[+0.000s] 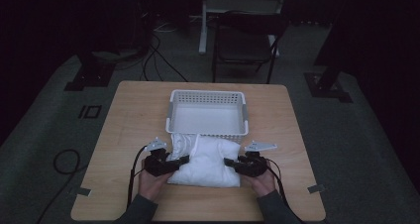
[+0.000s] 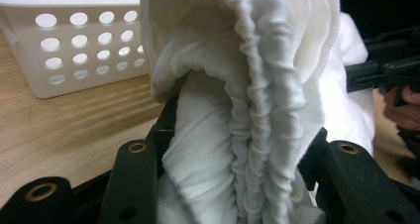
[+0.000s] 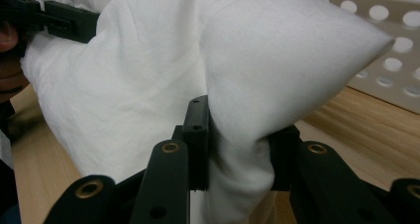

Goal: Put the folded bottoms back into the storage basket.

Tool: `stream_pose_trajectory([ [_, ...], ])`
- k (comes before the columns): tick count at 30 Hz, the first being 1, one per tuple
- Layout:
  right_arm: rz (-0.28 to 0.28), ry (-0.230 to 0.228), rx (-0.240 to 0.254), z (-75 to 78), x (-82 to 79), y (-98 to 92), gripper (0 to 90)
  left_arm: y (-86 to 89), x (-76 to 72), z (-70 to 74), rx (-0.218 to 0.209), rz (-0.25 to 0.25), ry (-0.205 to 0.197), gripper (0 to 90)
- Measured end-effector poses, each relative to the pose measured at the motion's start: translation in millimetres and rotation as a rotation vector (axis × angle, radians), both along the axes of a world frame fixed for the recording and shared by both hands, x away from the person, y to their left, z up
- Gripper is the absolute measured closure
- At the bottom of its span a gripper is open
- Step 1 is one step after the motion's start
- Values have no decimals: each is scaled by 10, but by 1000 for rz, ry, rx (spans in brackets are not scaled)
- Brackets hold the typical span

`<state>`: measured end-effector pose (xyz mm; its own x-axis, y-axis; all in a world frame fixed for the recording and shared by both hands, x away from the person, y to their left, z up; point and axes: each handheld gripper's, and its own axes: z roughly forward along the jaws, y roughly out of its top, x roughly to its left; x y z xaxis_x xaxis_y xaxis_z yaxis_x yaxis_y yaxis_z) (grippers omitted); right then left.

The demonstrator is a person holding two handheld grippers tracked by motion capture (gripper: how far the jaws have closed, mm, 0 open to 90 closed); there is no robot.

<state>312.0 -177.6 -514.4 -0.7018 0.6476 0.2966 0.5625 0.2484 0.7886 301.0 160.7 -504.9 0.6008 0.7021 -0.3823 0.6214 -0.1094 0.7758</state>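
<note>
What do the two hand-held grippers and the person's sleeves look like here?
Left gripper and right gripper are black, each topped by a grey three-cornered plate, with a black cable trailing. Their flat black jaws carry brass-ringed holes. Dark grey sleeves cover both forearms.

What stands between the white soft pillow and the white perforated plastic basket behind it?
Nothing visible does. The white soft pillow, clamped by the left gripper and the right gripper, sits right before the empty white perforated plastic basket.

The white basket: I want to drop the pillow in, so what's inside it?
The white basket looks empty in the high view; the pillow hides part of its near wall.
</note>
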Motion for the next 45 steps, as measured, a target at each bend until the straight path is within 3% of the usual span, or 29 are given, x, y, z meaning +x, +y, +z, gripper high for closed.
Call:
stream_pose_trajectory([
  [22, 9, -82, 27, 320, -117, -2, 698, 17, -127, 354, 1, 1, -71, 526],
  [45, -10, -157, 44, 633, -81, -14, 699, 31, -32, 652, -30, -2, -113, 526],
])
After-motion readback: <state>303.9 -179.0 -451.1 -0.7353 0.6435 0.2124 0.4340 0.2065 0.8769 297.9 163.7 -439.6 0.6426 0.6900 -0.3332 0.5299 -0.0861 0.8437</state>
